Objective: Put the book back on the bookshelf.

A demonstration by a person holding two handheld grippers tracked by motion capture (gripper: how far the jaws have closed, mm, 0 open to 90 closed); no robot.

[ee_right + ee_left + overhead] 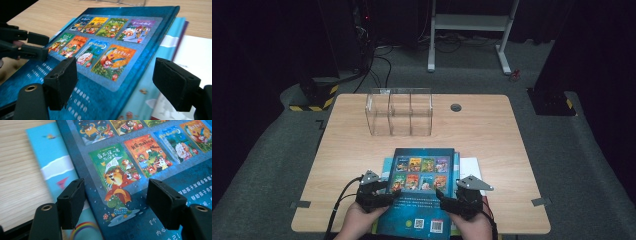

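A dark blue picture book (422, 185) with a grid of small cover pictures lies on top of a stack at the table's near edge. Under it are a light blue book (53, 162) and a white one (195, 52). My left gripper (388, 193) is open at the book's left edge. In the left gripper view (115, 195) one jaw stands over the light blue book and the other over the dark cover. My right gripper (447, 198) is open at the right edge. In the right gripper view (113, 75) its jaws straddle that edge. The left gripper (32, 45) also appears there, far left.
A clear acrylic organizer (399, 112) with three compartments stands at the back middle of the wooden table (492, 135). A round cable grommet (456, 107) sits to its right. Bare wood lies between the organizer and the books.
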